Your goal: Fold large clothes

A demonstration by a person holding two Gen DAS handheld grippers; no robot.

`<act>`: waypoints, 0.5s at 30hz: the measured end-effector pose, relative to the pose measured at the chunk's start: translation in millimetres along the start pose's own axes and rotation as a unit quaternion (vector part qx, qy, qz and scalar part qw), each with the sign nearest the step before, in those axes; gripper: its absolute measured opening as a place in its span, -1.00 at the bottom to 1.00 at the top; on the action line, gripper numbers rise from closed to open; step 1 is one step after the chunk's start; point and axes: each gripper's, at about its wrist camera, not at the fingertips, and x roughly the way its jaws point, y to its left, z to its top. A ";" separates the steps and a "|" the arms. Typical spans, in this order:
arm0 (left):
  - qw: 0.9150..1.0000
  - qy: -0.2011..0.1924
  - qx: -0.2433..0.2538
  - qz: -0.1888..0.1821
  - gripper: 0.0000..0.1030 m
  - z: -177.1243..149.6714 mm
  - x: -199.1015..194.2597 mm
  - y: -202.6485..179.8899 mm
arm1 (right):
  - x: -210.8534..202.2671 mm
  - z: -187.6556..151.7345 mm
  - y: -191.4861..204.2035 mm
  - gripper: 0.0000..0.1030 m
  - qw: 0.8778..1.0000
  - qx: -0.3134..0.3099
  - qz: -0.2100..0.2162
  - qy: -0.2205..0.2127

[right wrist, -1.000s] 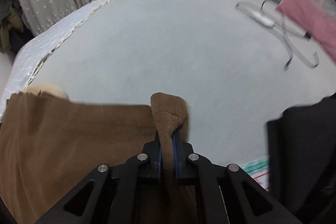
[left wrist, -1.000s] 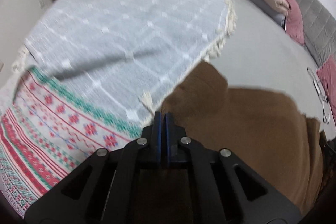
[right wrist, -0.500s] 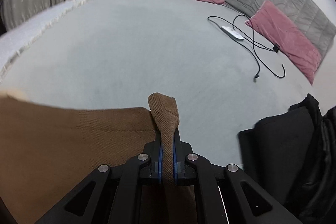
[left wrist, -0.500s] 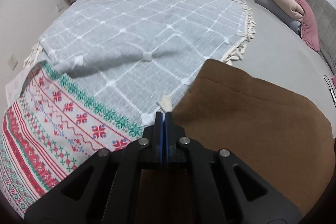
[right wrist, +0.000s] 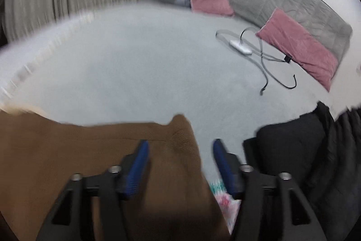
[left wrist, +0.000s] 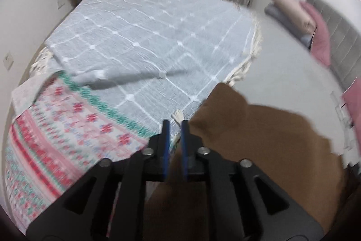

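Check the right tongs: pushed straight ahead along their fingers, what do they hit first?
Probably the brown garment, whose corner lies between the opening right tongs. Past it is the grey bed cover. Depth is unclear.

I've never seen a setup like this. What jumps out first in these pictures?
A big brown cloth sprawls across the grey bed, right under both black tongs. The right tongs are opening over its corner; the left tongs are opening a narrow gap. A pale blue checked blanket with fringe lies to the left.
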 end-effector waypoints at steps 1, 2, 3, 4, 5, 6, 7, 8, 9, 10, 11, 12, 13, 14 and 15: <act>1.000 -0.004 -0.005 0.000 -0.73 -2.7 -13.4 3.5 | -19.0 -7.4 -4.6 0.43 1.000 0.006 0.022 -0.005; 1.000 -0.009 -0.003 -0.002 -0.73 -10.6 -33.3 5.8 | -35.6 -19.8 -5.2 0.43 0.999 0.000 0.049 0.006; 1.000 -0.009 0.004 -0.012 -0.73 -20.6 -49.4 4.9 | -45.4 -28.0 -4.7 0.43 0.998 -0.008 0.066 0.016; 1.000 -0.006 0.012 -0.026 -0.73 -31.7 -62.3 4.3 | -57.6 -42.1 -2.9 0.43 0.996 -0.021 0.078 0.027; 0.999 -0.001 0.030 -0.040 -0.71 -48.9 -79.3 -1.3 | -73.3 -60.8 -1.2 0.43 0.995 -0.035 0.086 0.036; 0.998 0.001 0.046 -0.044 -0.64 -59.4 -87.6 -6.9 | -82.4 -71.7 -1.6 0.43 0.994 -0.040 0.092 0.038; 0.996 0.003 0.075 -0.049 -0.53 -75.7 -102.3 -13.9 | -95.9 -87.3 -3.4 0.43 0.993 -0.041 0.103 0.042; 0.993 0.005 0.104 -0.052 -0.48 -93.8 -115.0 -22.7 | -108.0 -101.5 -7.4 0.43 0.991 -0.037 0.117 0.047; 0.992 0.005 0.117 -0.055 -0.38 -103.9 -122.2 -27.6 | -115.4 -110.6 -11.9 0.43 0.990 -0.031 0.126 0.051; 0.990 0.007 0.131 -0.056 -0.36 -117.7 -130.0 -31.9 | -126.5 -122.4 -18.7 0.42 0.989 -0.018 0.136 0.052; 0.988 0.013 0.142 -0.055 -0.36 -127.7 -134.4 -33.4 | -136.1 -132.4 -24.8 0.42 0.988 -0.007 0.142 0.054; 0.988 0.018 0.142 -0.052 -0.36 -134.5 -135.3 -31.8 | -140.1 -137.5 -30.5 0.38 0.988 -0.002 0.146 0.055; 0.989 0.016 0.137 -0.044 -0.36 -138.1 -134.4 -26.4 | -148.7 -146.7 -33.9 0.27 0.987 0.003 0.151 0.057; 0.991 0.011 0.129 -0.023 -0.36 -144.5 -130.6 -18.3 | -156.5 -155.4 -36.9 0.19 0.986 0.008 0.158 0.060; 0.992 0.021 0.122 -0.001 -0.36 -149.0 -123.6 -9.1 | -160.4 -160.3 -38.6 0.02 0.985 0.014 0.160 0.058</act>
